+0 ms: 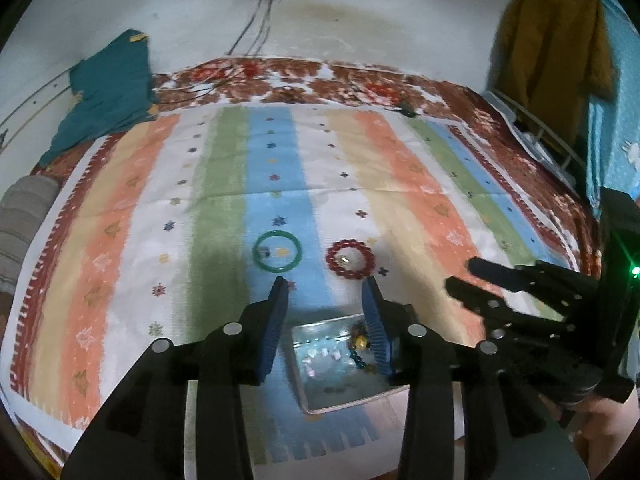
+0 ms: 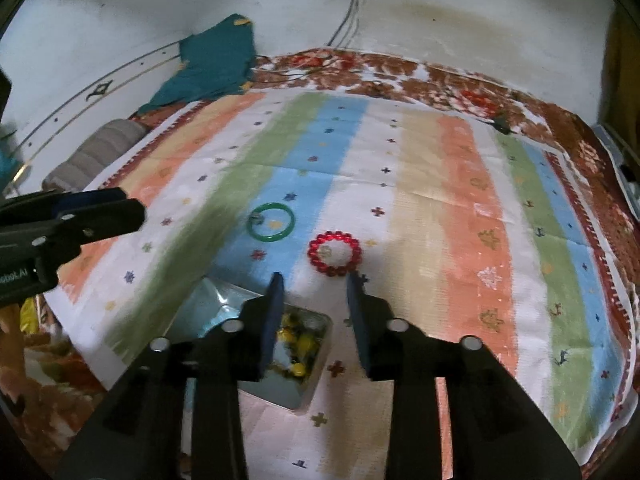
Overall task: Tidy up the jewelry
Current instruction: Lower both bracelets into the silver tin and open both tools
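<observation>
Clear plastic forms the shallow box [image 1: 340,364] that lies on the striped cloth [image 1: 420,184] directly under the fingers of the left gripper [image 1: 326,286]. Beaded jewelry [image 1: 360,346] in yellow and dark tones sits heaped at the side of the box by that gripper's right finger, and pale pieces lie on the box floor between the two fingers. In the right wrist view the same box [image 2: 316,364] shows below and beside the left finger of the right gripper [image 2: 314,280], with yellow beads [image 2: 298,340] piled against that finger.

Just past the left gripper's fingertips, a green bangle [image 1: 277,251] lies flat on the blue stripe ahead of the left finger, and a red bead bracelet [image 1: 350,259] lies flat ahead of the right finger. The two rings are near each other but apart. From the right gripper, the red bead bracelet [image 2: 334,254] is just beyond the gap between the fingers, and the green bangle [image 2: 271,222] is further out, to the left of it.

Both grippers stand with their blue-padded fingers parted and nothing pressed between the pads. The right gripper [image 1: 460,276] shows at the right edge of the left view, beside the box.

The cloth covers a bed with a brown floral blanket [image 1: 288,76], and a teal garment [image 1: 108,88] lies at the far left against the wall.
</observation>
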A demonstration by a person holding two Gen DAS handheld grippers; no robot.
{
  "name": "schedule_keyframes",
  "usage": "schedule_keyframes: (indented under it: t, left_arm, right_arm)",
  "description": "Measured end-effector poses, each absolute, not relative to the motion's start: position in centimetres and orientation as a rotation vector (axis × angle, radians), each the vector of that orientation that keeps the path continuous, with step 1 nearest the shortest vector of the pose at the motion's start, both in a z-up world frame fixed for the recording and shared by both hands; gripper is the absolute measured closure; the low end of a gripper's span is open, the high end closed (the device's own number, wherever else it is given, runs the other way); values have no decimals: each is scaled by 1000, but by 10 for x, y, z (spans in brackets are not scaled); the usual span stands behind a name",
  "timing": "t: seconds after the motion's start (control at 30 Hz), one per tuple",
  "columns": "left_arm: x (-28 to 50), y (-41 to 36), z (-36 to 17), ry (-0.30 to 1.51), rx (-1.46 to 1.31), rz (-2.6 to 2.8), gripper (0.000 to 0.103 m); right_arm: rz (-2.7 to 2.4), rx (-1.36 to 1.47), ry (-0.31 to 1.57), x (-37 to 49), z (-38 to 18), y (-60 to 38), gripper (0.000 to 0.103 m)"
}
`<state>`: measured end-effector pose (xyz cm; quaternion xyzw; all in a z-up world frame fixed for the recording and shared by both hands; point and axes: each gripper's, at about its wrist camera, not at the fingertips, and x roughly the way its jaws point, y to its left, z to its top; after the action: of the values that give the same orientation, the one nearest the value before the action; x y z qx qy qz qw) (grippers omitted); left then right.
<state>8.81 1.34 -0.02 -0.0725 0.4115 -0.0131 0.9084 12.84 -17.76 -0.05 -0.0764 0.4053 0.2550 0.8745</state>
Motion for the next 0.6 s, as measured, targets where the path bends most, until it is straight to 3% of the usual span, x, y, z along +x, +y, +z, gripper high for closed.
schedule_keyframes:
  t: [0.6]
  left_arm:
    - [109,31,-17,909,-178,53,32]
  right_arm:
    - [485,-130,884,150,-7,-186,45]
